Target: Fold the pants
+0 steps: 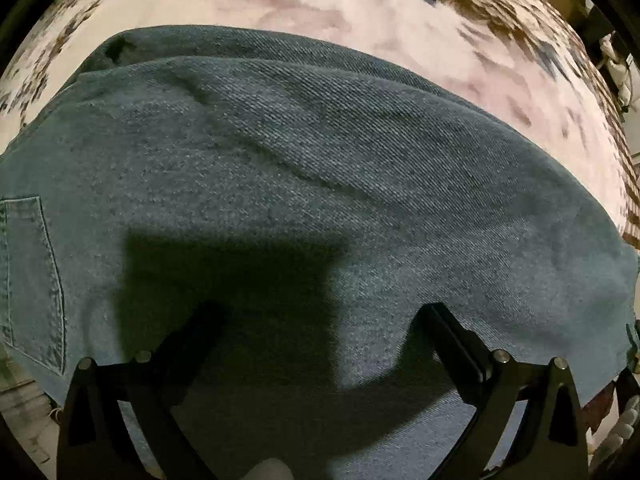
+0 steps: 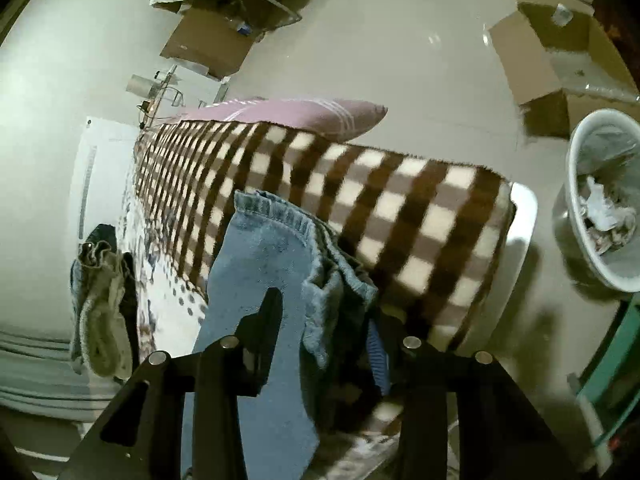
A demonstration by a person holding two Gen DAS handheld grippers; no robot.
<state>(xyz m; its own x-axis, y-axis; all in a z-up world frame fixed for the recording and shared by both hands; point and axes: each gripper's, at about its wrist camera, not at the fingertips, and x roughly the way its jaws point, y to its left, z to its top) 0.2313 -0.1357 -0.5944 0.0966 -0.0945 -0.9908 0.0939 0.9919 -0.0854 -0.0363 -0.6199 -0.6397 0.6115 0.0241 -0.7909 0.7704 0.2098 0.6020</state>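
Observation:
Blue denim pants (image 1: 304, 184) lie spread over a floral bed cover (image 1: 460, 40) and fill most of the left wrist view, with a back pocket (image 1: 32, 276) at the left edge. My left gripper (image 1: 320, 320) is open, both fingers resting over the denim. In the right wrist view the pants' hem end (image 2: 264, 264) hangs bunched between the fingers of my right gripper (image 2: 316, 320), which is shut on it. The left finger (image 2: 264, 320) shows against the cloth; the right one is hidden in folds.
A brown and cream checked blanket (image 2: 360, 200) covers the bed edge, with a pink pillow (image 2: 296, 114) beyond. A white bin (image 2: 600, 208), cardboard boxes (image 2: 560, 52) and a clothes pile (image 2: 100, 304) stand around on the pale floor.

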